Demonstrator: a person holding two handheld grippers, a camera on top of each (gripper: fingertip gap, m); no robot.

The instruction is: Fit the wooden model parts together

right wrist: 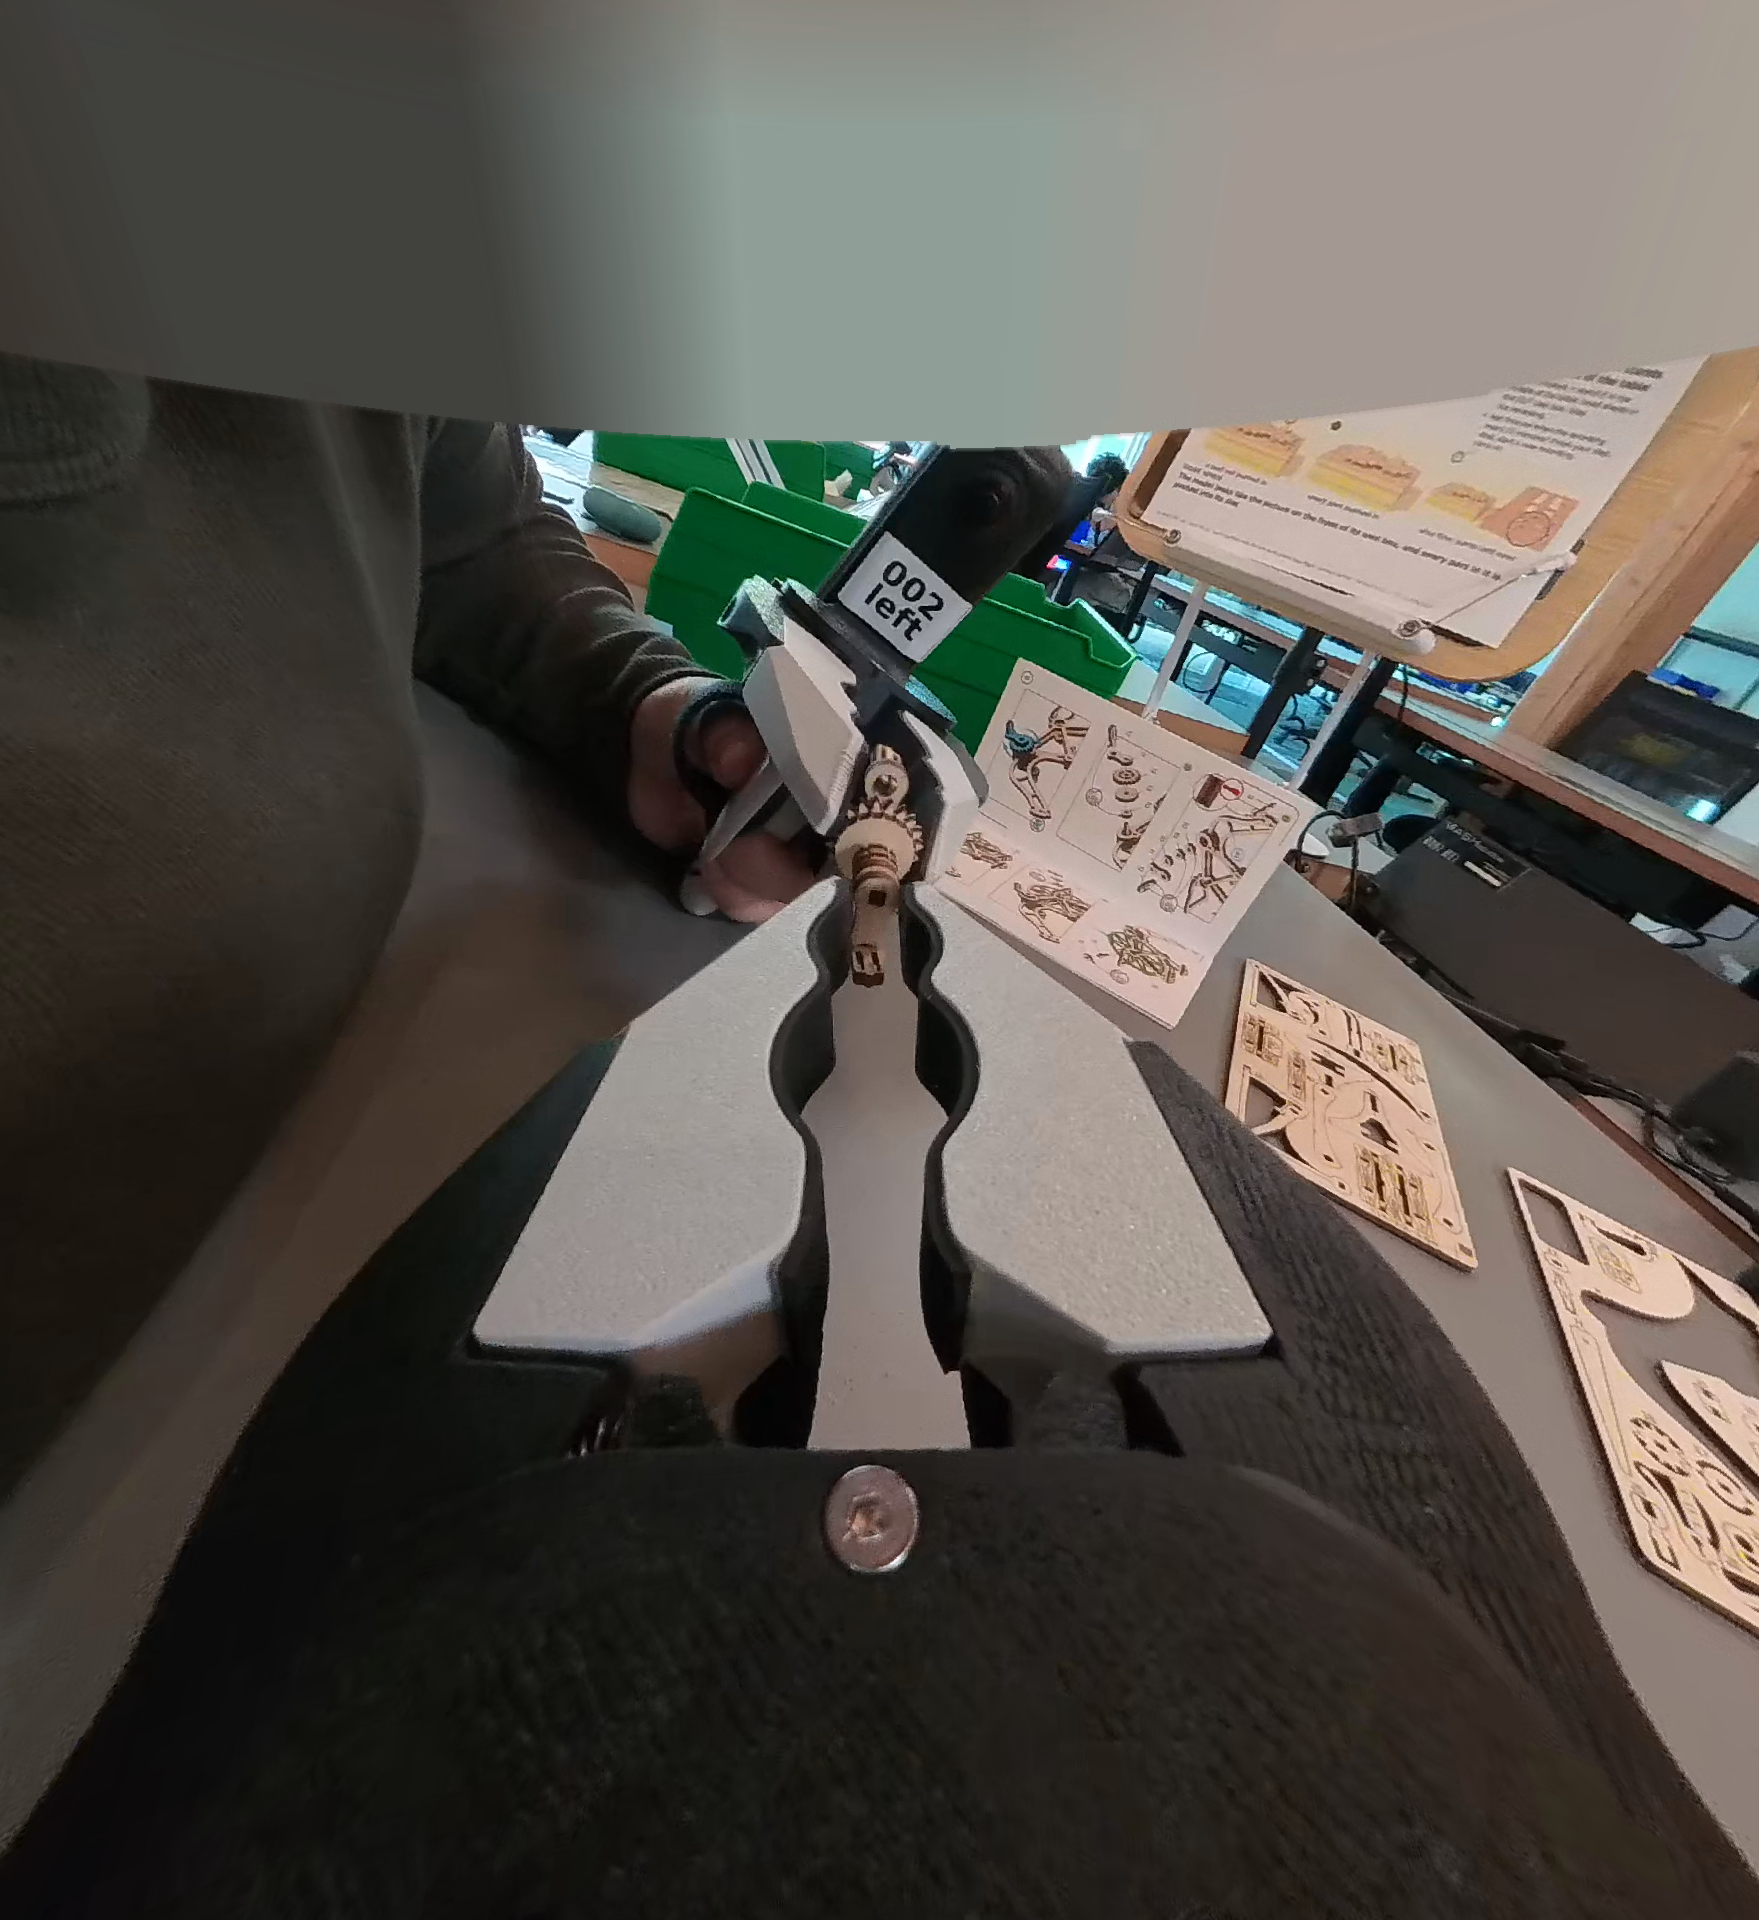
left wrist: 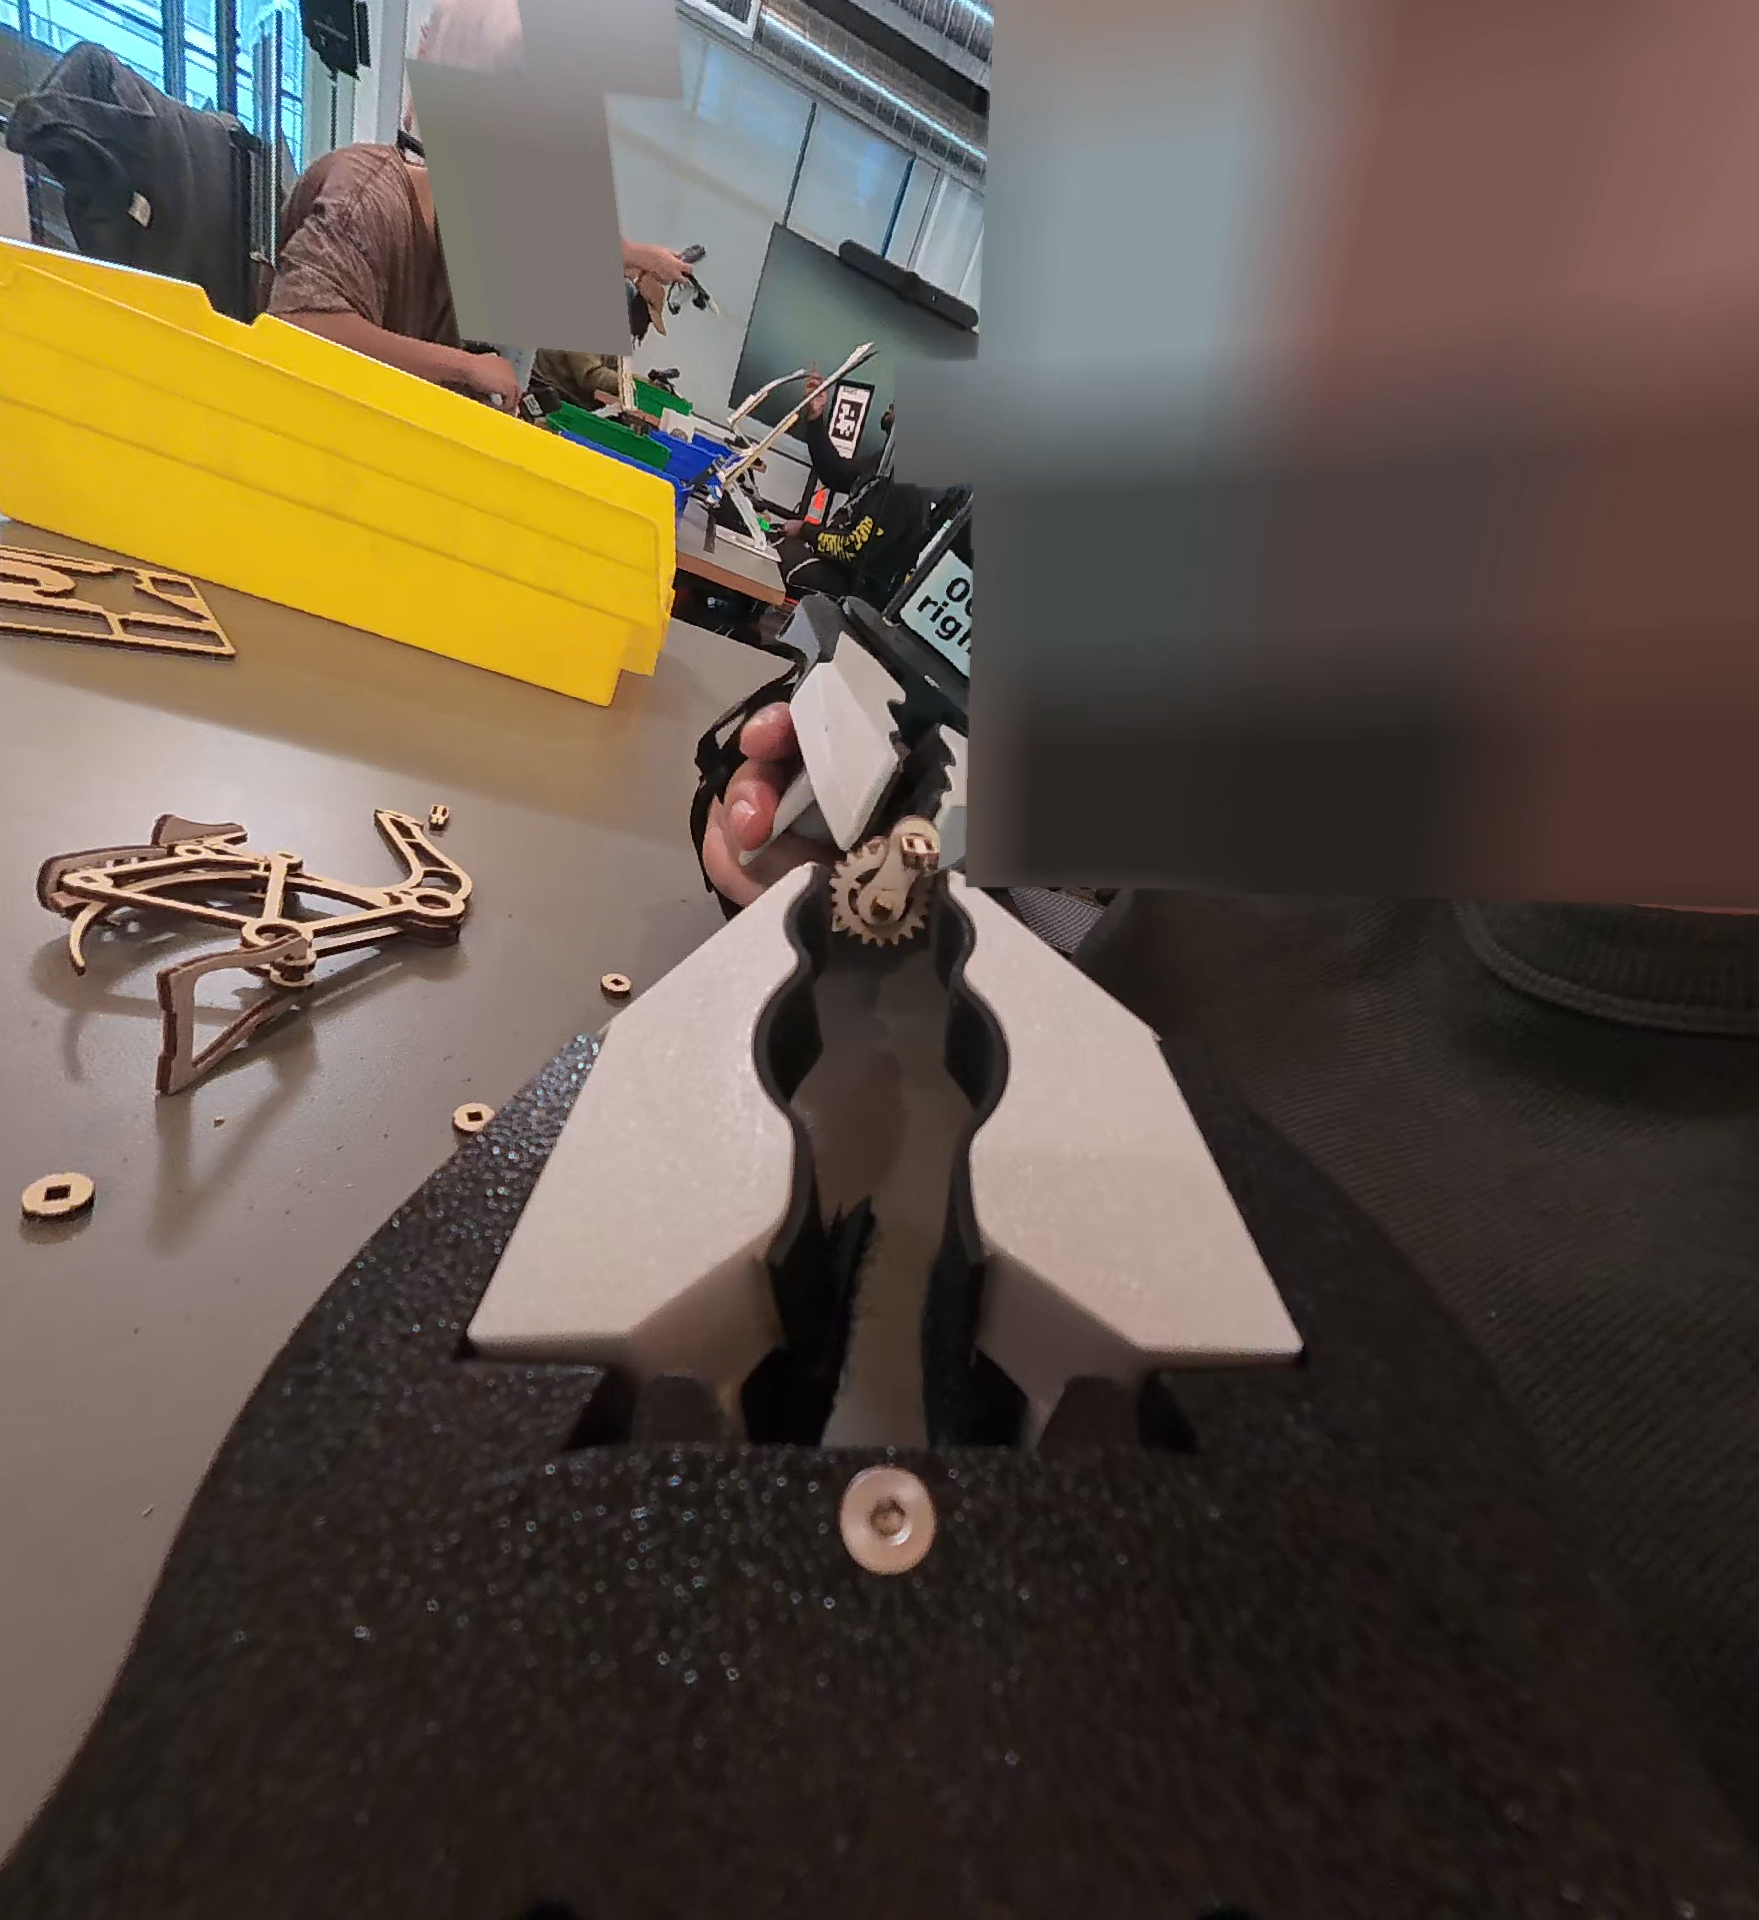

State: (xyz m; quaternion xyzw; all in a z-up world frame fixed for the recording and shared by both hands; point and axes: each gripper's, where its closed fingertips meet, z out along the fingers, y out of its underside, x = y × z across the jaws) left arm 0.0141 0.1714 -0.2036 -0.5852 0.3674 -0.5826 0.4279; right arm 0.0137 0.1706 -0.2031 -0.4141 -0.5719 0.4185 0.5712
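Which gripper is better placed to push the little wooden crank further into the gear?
Probably the right gripper: it pinches the small wooden crank arm at its tips, while the left gripper braces the toothed wooden gear, both raised off the table.

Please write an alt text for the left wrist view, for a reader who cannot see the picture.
The left tool grips a small wooden gear assembly at its fingertips, with the right tool meeting it from beyond. To the left, a half-built wooden model, loose washers and a yellow bin sit on the grey table.
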